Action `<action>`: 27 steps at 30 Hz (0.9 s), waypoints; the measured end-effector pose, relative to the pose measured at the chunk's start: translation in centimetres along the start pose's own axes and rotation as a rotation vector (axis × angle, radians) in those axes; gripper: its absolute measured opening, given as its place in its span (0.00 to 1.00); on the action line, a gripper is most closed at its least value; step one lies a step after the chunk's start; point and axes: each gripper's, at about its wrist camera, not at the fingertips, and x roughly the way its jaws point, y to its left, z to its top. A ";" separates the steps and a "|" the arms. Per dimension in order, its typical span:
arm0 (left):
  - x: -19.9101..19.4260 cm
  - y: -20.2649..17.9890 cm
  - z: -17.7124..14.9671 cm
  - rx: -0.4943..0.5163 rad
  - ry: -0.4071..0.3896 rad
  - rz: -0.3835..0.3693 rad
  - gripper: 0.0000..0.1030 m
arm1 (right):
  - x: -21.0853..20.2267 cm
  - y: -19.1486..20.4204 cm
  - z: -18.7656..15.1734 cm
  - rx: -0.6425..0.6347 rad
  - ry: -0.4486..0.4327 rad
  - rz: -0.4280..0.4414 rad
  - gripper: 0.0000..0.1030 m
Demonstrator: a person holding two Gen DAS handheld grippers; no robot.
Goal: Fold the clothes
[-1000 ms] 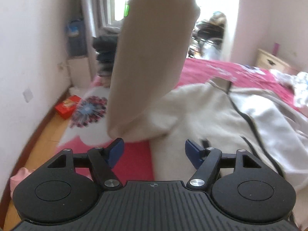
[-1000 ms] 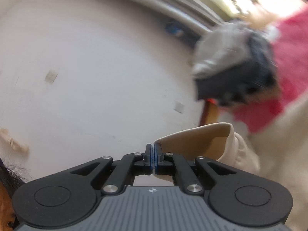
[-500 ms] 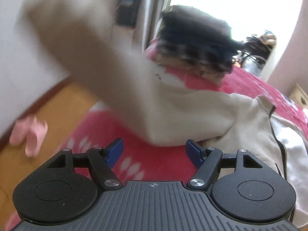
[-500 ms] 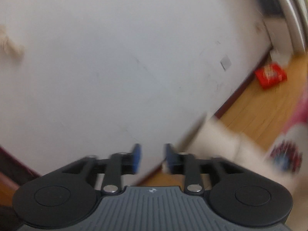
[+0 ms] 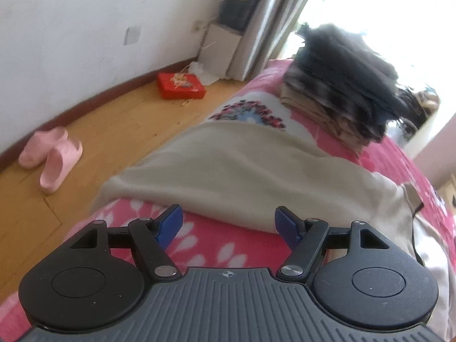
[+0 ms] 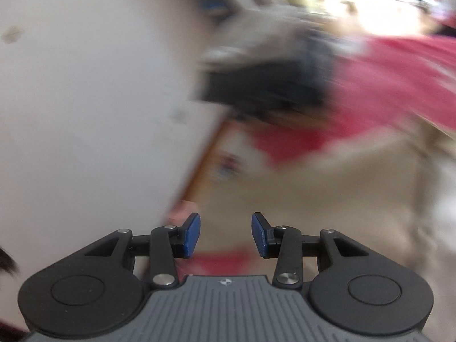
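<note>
Left gripper (image 5: 228, 223) jaws apart, empty. Right gripper (image 6: 225, 235) jaws apart, empty; view blurred. Beige garment (image 5: 228, 168) lies on bed (image 5: 216, 245), sleeve end at 9 o'clock overhanging edge. Risk: overhang drags fabric floorward.

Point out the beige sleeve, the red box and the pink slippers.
beige sleeve (image 5: 228, 171): left wrist view, middle of the spread fabric.
red box (image 5: 181, 85): left wrist view, centre of its lid.
pink slippers (image 5: 57, 162): left wrist view, nearer slipper's strap.
</note>
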 end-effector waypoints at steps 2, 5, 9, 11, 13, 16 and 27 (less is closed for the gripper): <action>-0.9 -1.4 -0.5 0.054 0.016 -0.021 0.70 | -2.3 -4.0 -2.6 0.061 0.006 -0.089 0.42; -2.4 -4.4 -2.1 0.162 0.064 -0.070 0.70 | -5.4 -8.4 -7.5 0.133 0.048 -0.208 0.41; -3.9 -9.4 -5.1 0.304 0.149 -0.163 0.70 | -9.9 -12.1 -13.3 0.179 0.087 -0.300 0.39; -4.3 -12.2 -6.7 0.362 0.198 -0.215 0.70 | -11.7 -13.4 -15.8 0.184 0.101 -0.329 0.38; -4.5 -15.1 -8.2 0.416 0.248 -0.268 0.70 | -13.5 -14.4 -17.8 0.204 0.105 -0.339 0.38; -4.8 -19.3 -10.6 0.497 0.323 -0.348 0.70 | -16.7 -15.9 -20.4 0.278 0.068 -0.331 0.38; -6.4 -33.6 -19.1 0.811 0.397 -0.546 0.70 | -25.8 -29.6 -28.6 0.835 -0.272 -0.295 0.41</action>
